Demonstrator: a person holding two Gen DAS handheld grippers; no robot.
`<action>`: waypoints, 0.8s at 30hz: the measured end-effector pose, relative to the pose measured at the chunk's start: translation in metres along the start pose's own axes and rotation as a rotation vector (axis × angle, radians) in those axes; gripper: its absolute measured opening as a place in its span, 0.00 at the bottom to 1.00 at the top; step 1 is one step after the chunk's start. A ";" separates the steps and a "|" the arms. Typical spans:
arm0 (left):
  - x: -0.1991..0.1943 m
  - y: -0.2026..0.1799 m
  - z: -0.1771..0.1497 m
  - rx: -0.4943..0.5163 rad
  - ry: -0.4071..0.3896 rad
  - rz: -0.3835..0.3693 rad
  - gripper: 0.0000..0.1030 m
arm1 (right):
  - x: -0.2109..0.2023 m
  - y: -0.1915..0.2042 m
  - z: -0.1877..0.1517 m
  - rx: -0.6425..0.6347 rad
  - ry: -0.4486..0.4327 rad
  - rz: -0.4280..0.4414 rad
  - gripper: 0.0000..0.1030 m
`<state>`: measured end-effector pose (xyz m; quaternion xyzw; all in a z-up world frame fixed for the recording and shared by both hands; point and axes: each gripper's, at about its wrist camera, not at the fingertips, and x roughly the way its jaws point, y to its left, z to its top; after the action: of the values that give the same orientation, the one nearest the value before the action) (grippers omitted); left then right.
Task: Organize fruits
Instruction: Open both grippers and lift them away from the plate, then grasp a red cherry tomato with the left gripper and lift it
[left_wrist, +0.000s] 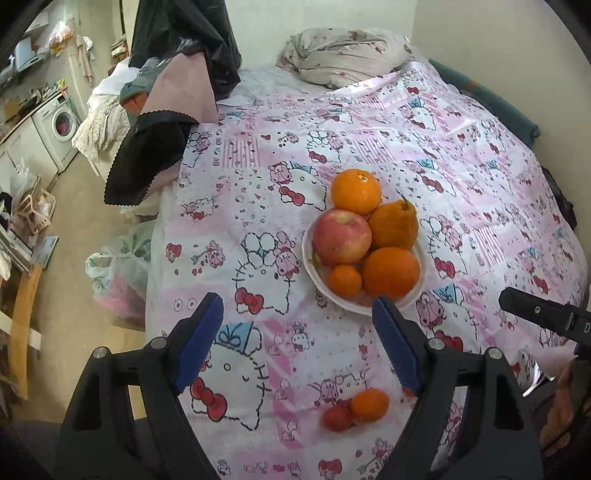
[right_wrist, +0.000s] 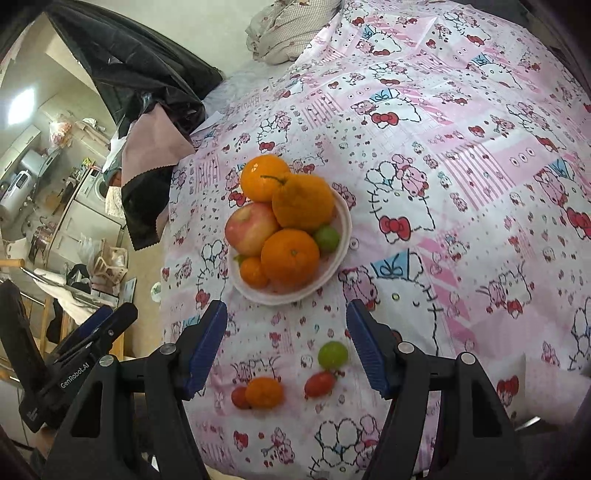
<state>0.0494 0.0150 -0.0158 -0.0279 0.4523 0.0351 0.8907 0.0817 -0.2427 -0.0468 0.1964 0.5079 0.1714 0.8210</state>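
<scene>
A white bowl (right_wrist: 341, 236) on the pink patterned cloth holds a red apple (right_wrist: 251, 229), several oranges (right_wrist: 290, 256), a small mandarin (right_wrist: 253, 272) and a green fruit (right_wrist: 327, 238). The bowl (left_wrist: 419, 291) also shows in the left wrist view with the apple (left_wrist: 341, 236). Loose on the cloth in front lie a small mandarin (right_wrist: 264, 392), a small red fruit (right_wrist: 239, 397), a red oblong tomato (right_wrist: 319, 383) and a green fruit (right_wrist: 332, 354). My right gripper (right_wrist: 286, 349) is open and empty above them. My left gripper (left_wrist: 297, 343) is open and empty, with the mandarin (left_wrist: 369, 405) and red fruit (left_wrist: 337, 418) below it.
The cloth (right_wrist: 461, 166) covers a bed-like surface; its left edge drops to the floor (left_wrist: 74, 295). Dark and pink garments (left_wrist: 162, 122) hang over the far left corner. A bundled blanket (left_wrist: 343, 55) lies at the back. A plastic bag (left_wrist: 118, 269) sits on the floor.
</scene>
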 end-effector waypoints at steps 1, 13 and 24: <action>-0.001 -0.001 -0.003 0.004 -0.001 0.000 0.78 | -0.001 -0.001 -0.002 -0.001 -0.003 -0.002 0.74; 0.020 0.002 -0.027 -0.066 0.093 -0.026 0.78 | 0.001 -0.016 -0.018 -0.018 0.024 -0.064 0.76; 0.091 -0.007 -0.077 -0.062 0.551 -0.098 0.54 | 0.026 -0.022 -0.011 0.025 0.080 -0.087 0.76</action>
<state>0.0416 0.0050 -0.1340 -0.0857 0.6741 -0.0032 0.7336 0.0848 -0.2474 -0.0817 0.1774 0.5504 0.1368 0.8043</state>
